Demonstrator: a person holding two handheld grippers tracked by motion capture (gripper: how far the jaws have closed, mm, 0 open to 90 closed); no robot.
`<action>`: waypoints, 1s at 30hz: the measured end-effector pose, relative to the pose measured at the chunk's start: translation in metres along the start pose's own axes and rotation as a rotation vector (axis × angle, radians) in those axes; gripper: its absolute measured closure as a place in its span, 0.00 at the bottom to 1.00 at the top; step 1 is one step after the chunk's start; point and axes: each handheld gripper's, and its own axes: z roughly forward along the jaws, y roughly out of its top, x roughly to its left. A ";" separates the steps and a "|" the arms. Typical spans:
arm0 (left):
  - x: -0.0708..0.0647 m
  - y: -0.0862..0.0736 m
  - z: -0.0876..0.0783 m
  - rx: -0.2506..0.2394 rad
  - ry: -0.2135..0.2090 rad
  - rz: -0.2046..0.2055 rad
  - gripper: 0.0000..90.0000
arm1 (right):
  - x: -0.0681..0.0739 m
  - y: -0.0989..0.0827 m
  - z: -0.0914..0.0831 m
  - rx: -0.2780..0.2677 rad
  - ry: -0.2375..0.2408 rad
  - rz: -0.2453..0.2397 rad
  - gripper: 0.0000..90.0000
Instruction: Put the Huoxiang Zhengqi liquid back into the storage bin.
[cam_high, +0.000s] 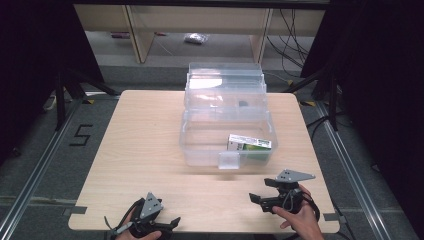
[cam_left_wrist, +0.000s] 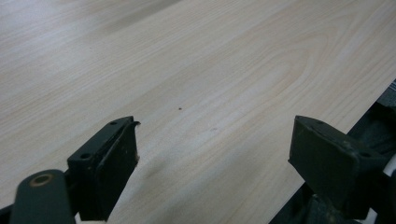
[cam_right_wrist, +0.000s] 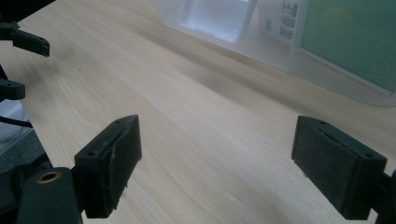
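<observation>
High view, looking down on a pale wooden table (cam_high: 145, 150): a clear plastic box (cam_high: 227, 125) stands on the far half, a little right of centre, with its lid raised behind it. Inside the box, against its front right corner, lies a small green and white carton (cam_high: 249, 145), flat on the bottom. A clear latch tab (cam_high: 229, 160) hangs on the front wall of the box, just left of the carton. At the near edge, the left hand-held gripper (cam_high: 172, 223) sits low over the table by the left corner, held by a hand (cam_high: 145, 234) that comes in from the bottom; its jaws stand apart with nothing between them. The right hand-held gripper (cam_high: 256, 201) is held by the other hand (cam_high: 300, 220) near the right corner, in front of the box and well apart from it; its jaws also stand wide with nothing in them and point left across the table. From the left gripper view, the two black jaws (cam_left_wrist: 215, 163) are spread over bare wood grain, close to the table's edge on the right. From the right gripper view, the spread jaws (cam_right_wrist: 217, 163) frame bare table, with the box wall, the latch tab (cam_right_wrist: 217, 16) and the green face of the carton (cam_right_wrist: 350, 42) behind the plastic at the top, and the tips of the left hand-held gripper (cam_right_wrist: 18, 60) at the far left.
</observation>
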 end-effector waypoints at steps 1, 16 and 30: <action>0.000 0.000 -0.001 0.001 0.002 0.003 0.16 | 0.002 -0.001 0.000 0.002 0.003 0.023 0.19; 0.000 0.000 -0.001 0.004 0.006 0.007 0.16 | 0.004 -0.018 -0.005 0.017 -0.015 -0.035 0.19; -0.001 0.000 -0.001 -0.006 -0.001 -0.005 0.16 | 0.010 -0.028 -0.008 0.038 -0.017 -0.012 0.19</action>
